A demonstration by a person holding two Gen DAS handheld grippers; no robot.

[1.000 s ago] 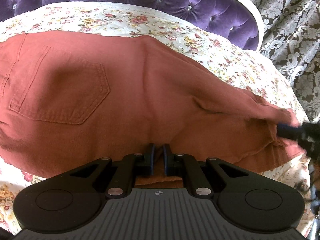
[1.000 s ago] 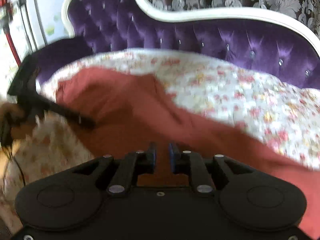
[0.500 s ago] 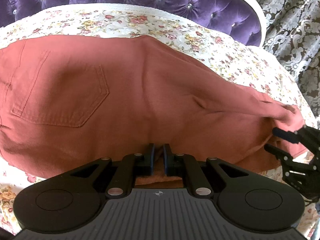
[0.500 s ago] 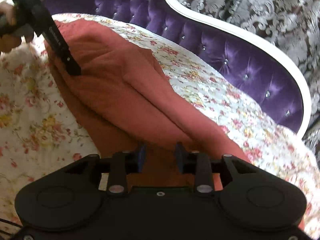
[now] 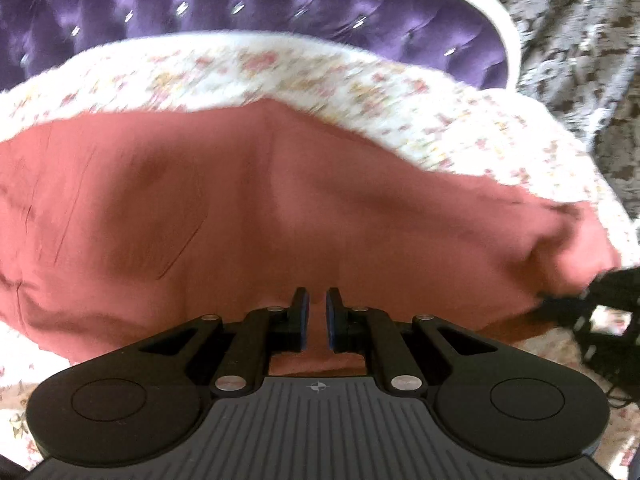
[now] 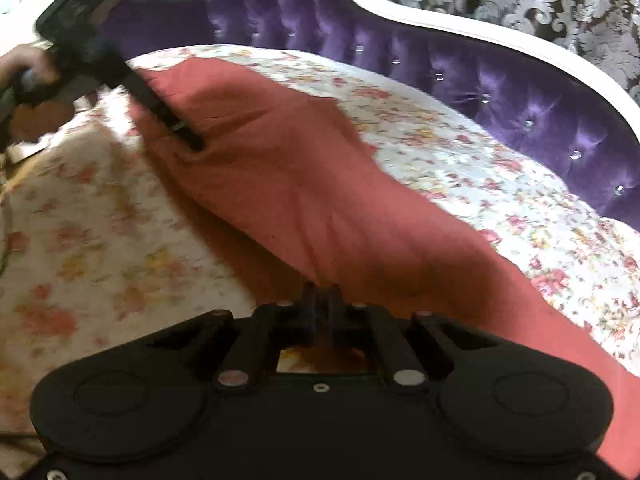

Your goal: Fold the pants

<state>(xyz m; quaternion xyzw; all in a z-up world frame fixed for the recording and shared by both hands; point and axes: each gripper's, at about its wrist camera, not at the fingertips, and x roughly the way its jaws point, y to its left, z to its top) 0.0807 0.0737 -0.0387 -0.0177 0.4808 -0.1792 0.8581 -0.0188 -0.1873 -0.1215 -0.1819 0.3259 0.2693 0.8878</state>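
Purple sofa (image 6: 500, 80) under a floral sheet (image 6: 460, 168), and rust pants (image 5: 280, 208) lie spread across it. Left gripper (image 5: 316, 312) jaws clamped on the near pants edge; right gripper (image 6: 320, 304) jaws just closed, pinching the cloth.

Your left wrist camera sits close over the pants (image 5: 280, 216), looking steeply down along the left gripper (image 5: 316, 312) toward the purple headboard (image 5: 240, 12). Your right wrist camera looks down from the pants' other end, across the floral bedspread (image 6: 480, 176). Both share the pants and headboard, and each seems, through blur, to catch the other gripper.
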